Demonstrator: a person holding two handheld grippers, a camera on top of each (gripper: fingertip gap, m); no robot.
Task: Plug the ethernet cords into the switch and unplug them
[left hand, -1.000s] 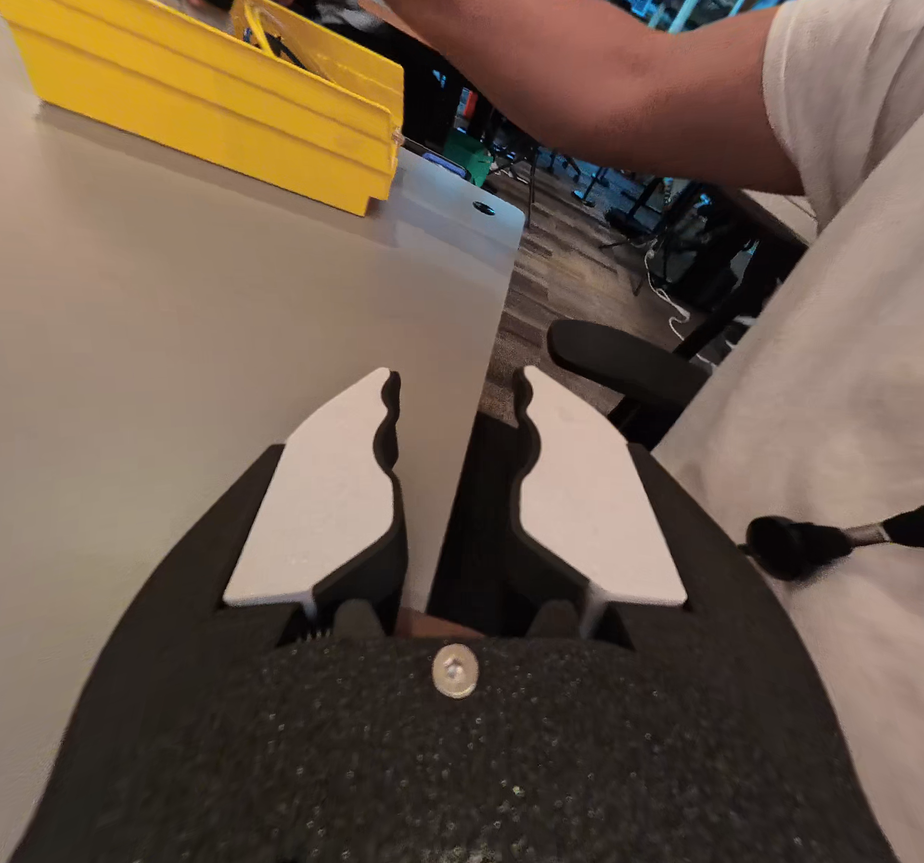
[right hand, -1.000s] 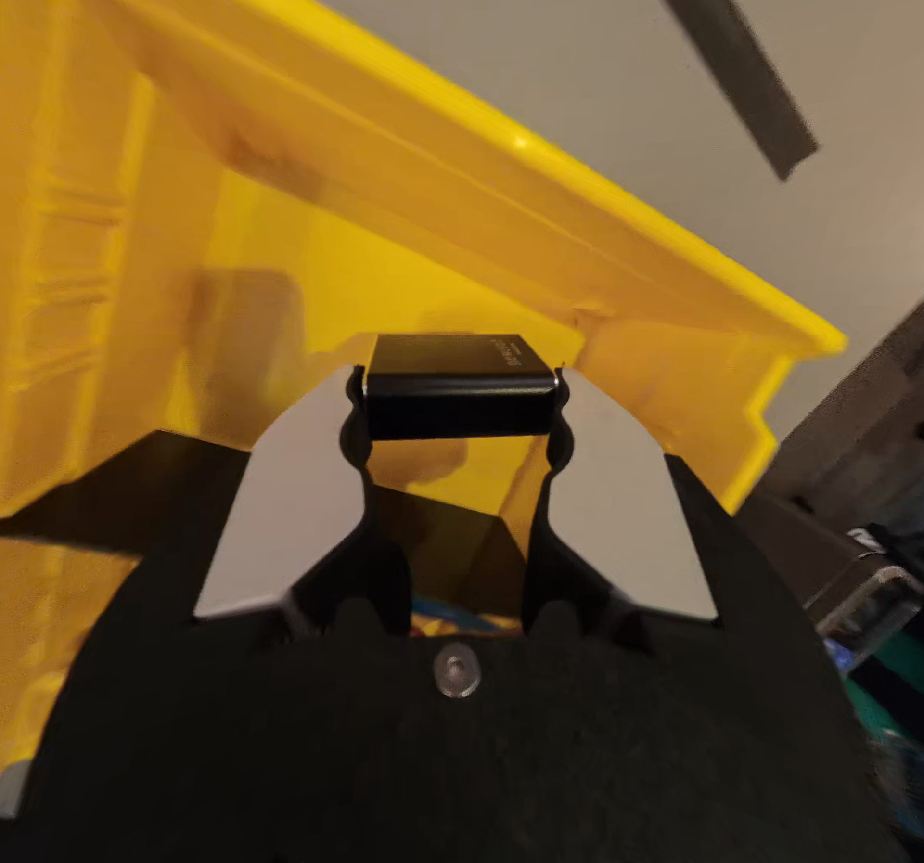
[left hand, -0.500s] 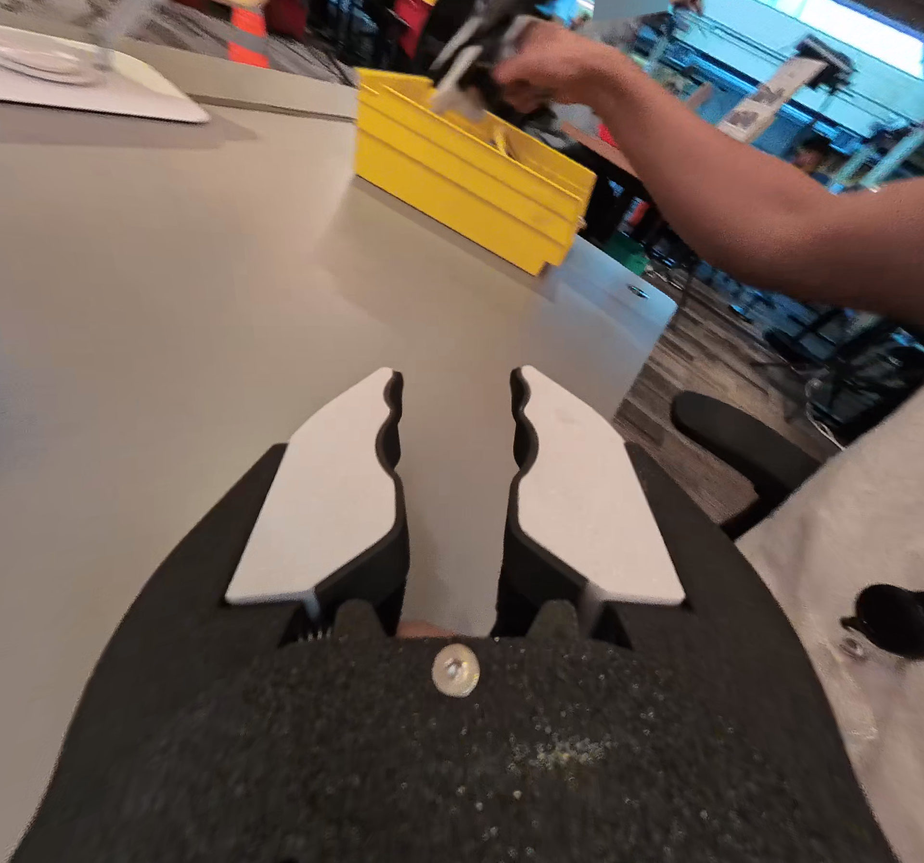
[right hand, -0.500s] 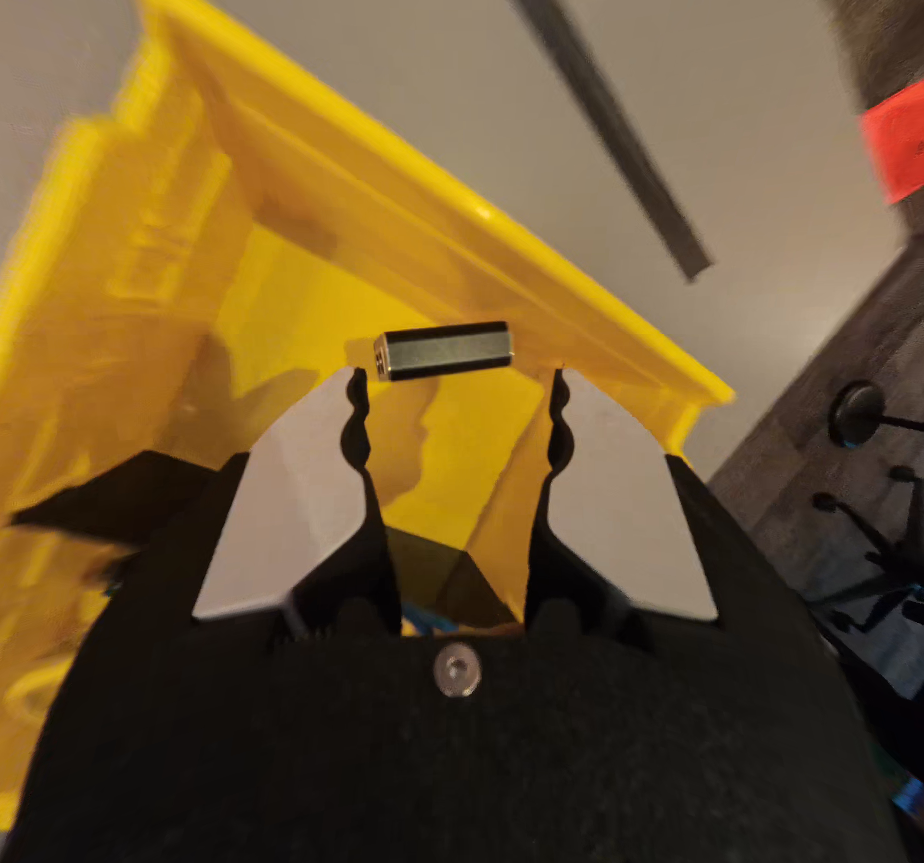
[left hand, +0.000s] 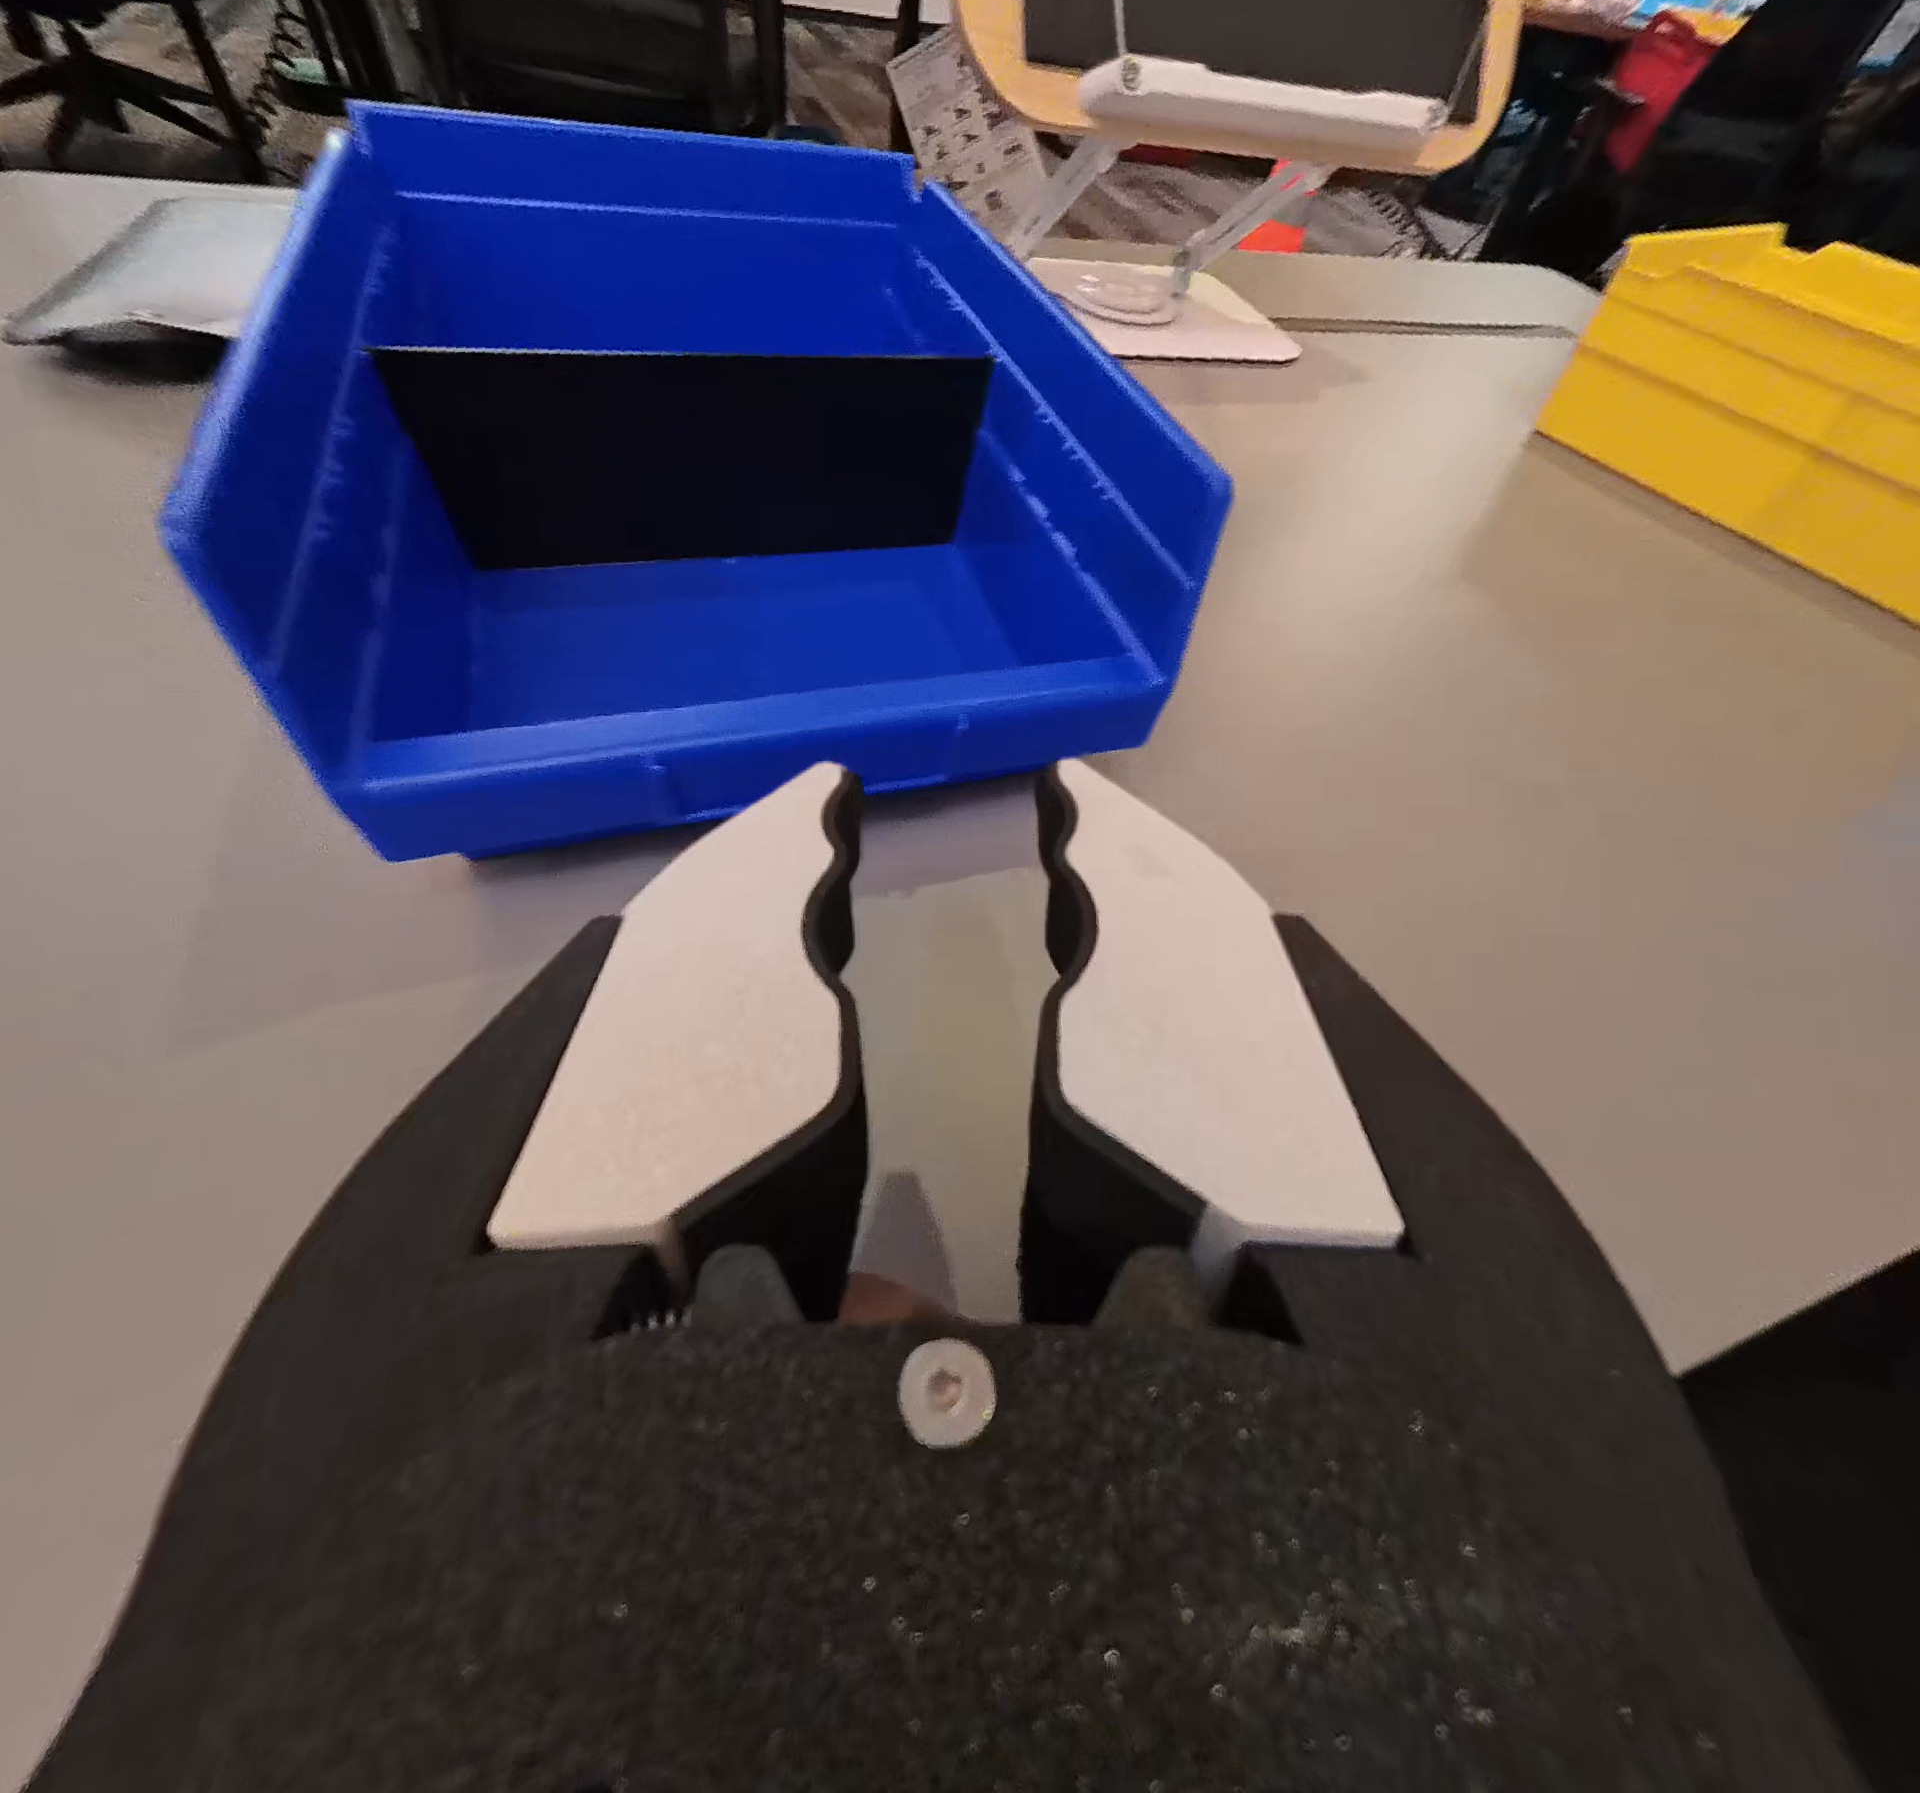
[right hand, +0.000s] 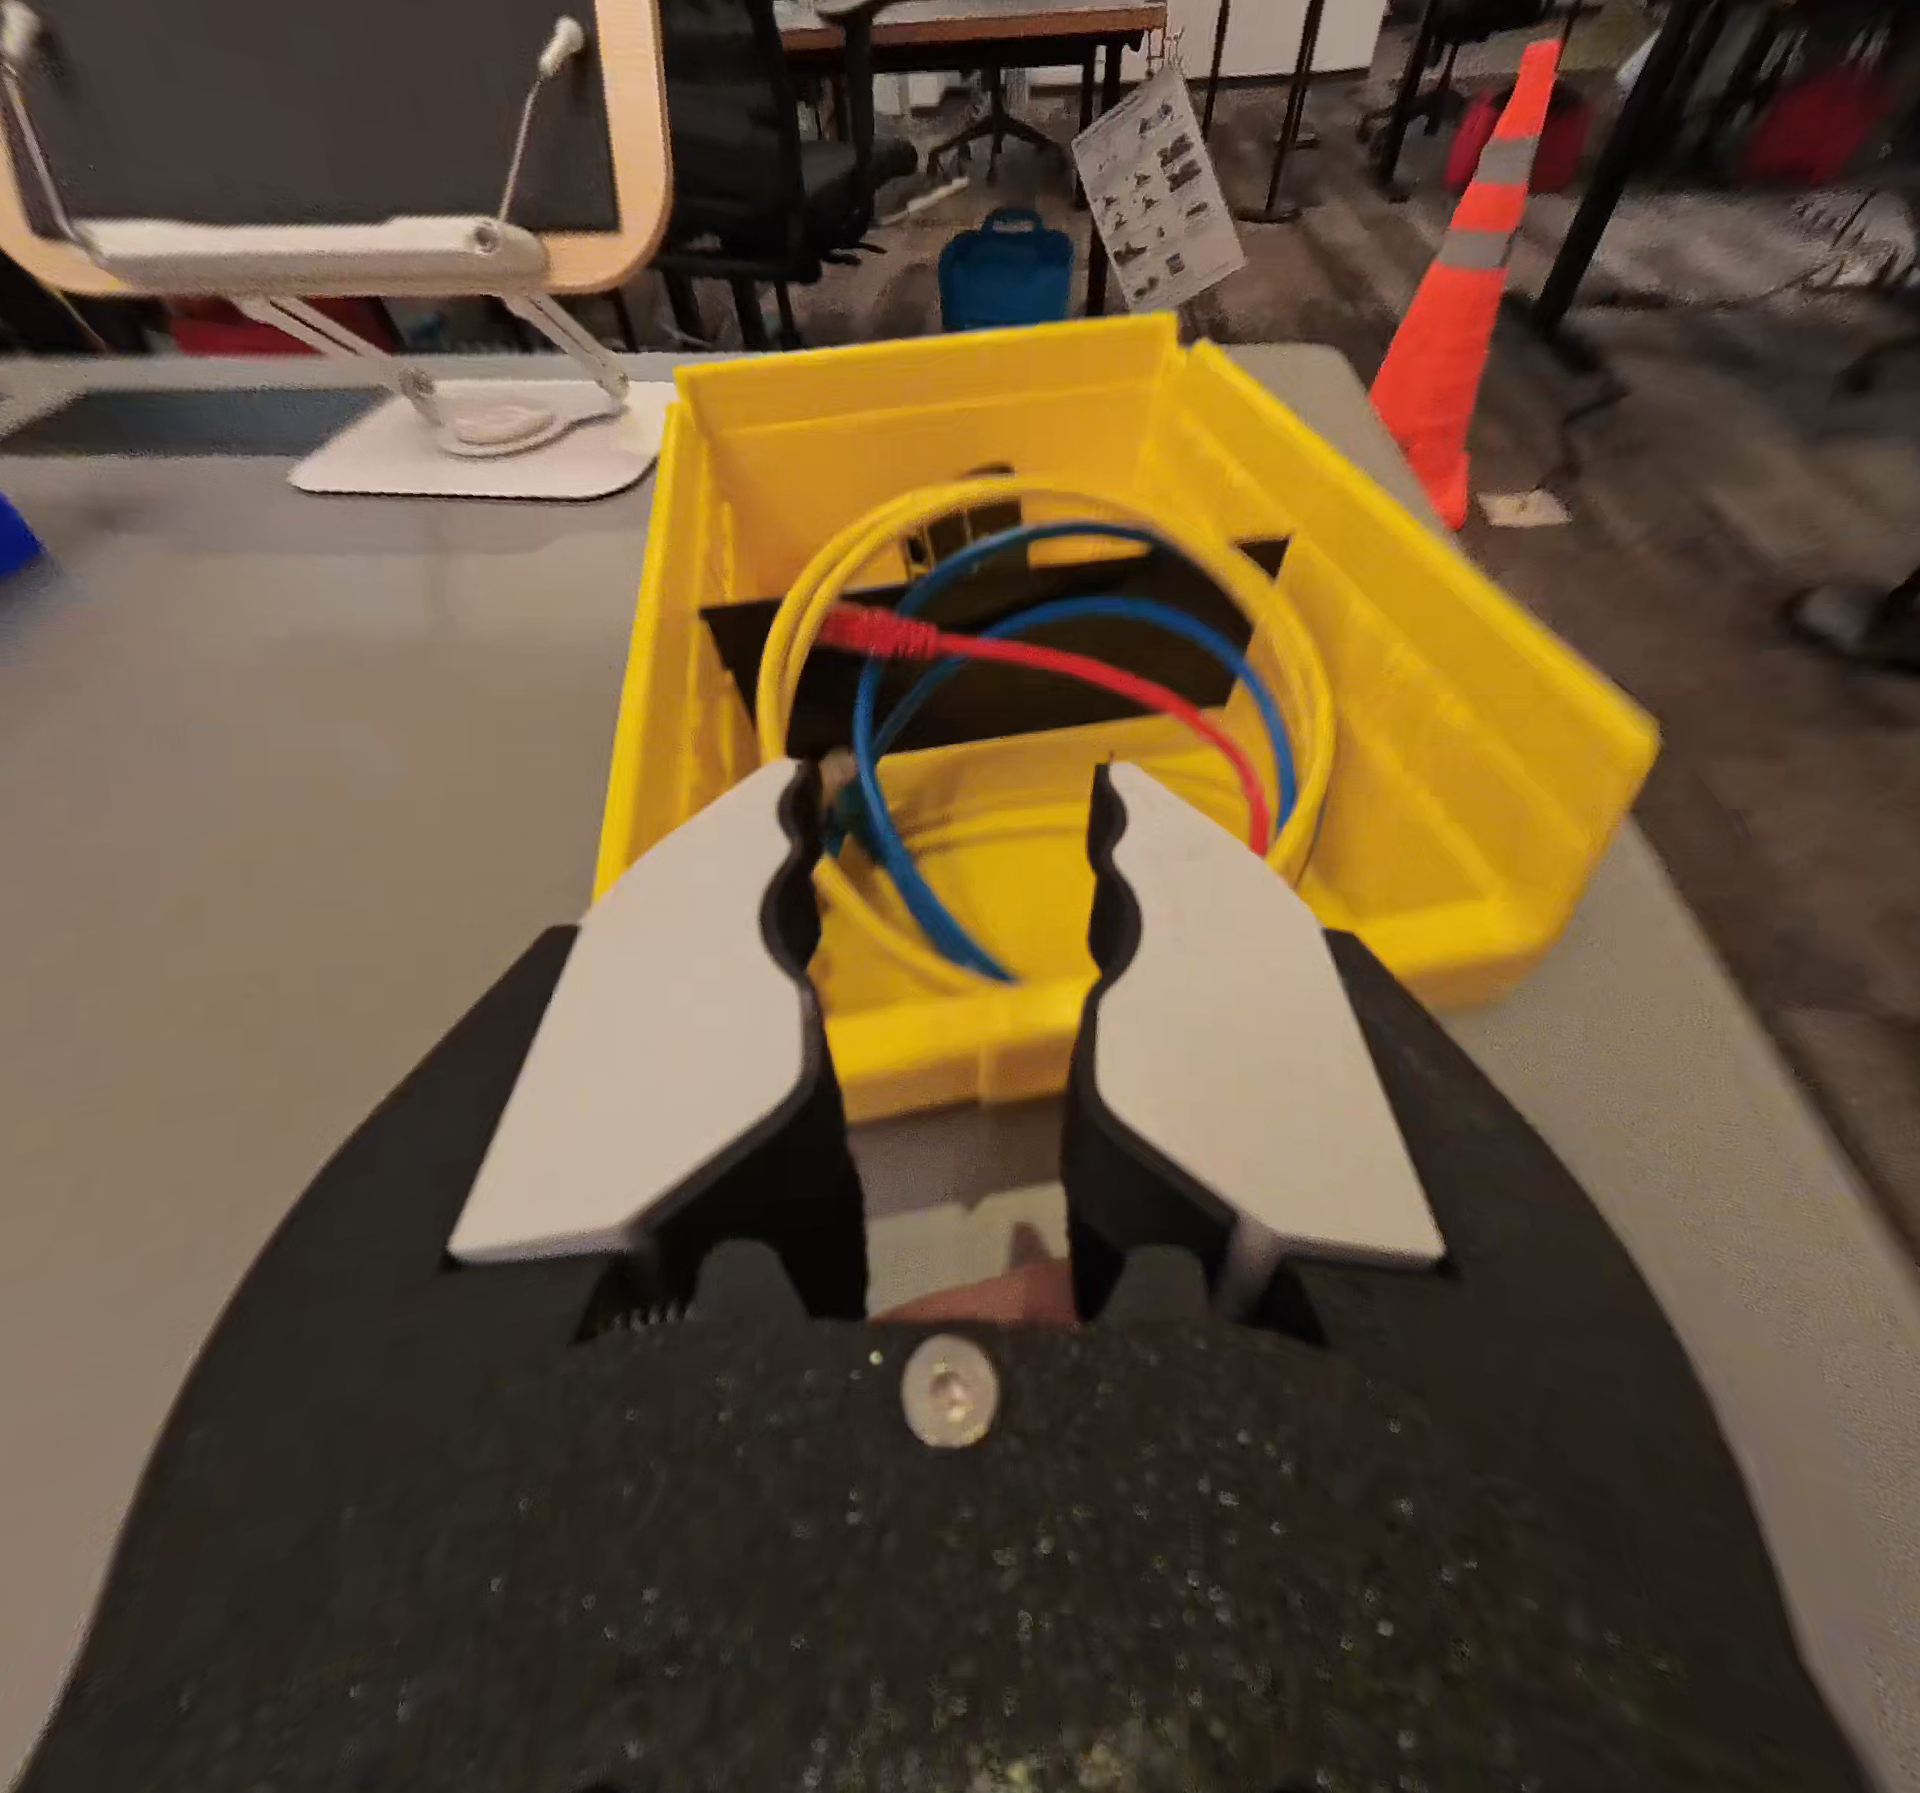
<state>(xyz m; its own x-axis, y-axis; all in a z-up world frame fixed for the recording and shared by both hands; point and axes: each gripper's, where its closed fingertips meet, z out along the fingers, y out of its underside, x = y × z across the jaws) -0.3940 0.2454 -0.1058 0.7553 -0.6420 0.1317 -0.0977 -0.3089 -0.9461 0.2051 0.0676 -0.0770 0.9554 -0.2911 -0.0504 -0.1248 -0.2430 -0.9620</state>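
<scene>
We counted two bins on the grey table point(left hand: 1455, 808): one blue bin point(left hand: 260, 538) at twelve o'clock from the left gripper point(left hand: 945, 787), and one yellow bin point(right hand: 1455, 704) at twelve o'clock from the right gripper point(right hand: 945, 777). Both were ribbed moulded plastic, each crossed by one flat black divider point(left hand: 675, 455). The blue one's near compartment lay bare. In the yellow bin we saw three ethernet cords: a yellow cord point(right hand: 1314, 694) coiled in a wide ring, a blue cord point(right hand: 935, 870) looped inside it, and a red cord point(right hand: 1091, 668) arching over both, its ribbed boot at ten o'clock. A dark boxy shape sat behind the divider; we couldn't tell what it was. Both grippers' jaws stood parted, holding nothing, their white fingers point(right hand: 665, 1016) wavy-edged.
</scene>
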